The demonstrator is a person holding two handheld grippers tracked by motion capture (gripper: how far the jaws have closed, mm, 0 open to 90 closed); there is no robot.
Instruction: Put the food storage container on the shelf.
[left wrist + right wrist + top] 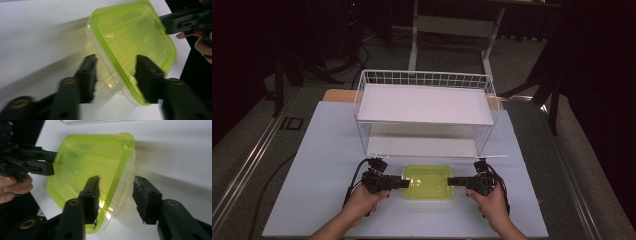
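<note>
Black jaws of the left gripper (115, 77) straddle the near short edge of the lidded container (428, 182), one jaw over the green lid (132, 35), one beside the clear wall; whether the pads press yet cannot be told. The right gripper (115, 196) stands likewise, partly parted, at the opposite short edge, also without a confirmed clamp. The container rests on the white table (327, 150), just in front of the wire rack (424, 112). A sound grip probably needs both pairs seated squarely across the rim (not on the corner curve) and closed evenly before lifting level.
</note>
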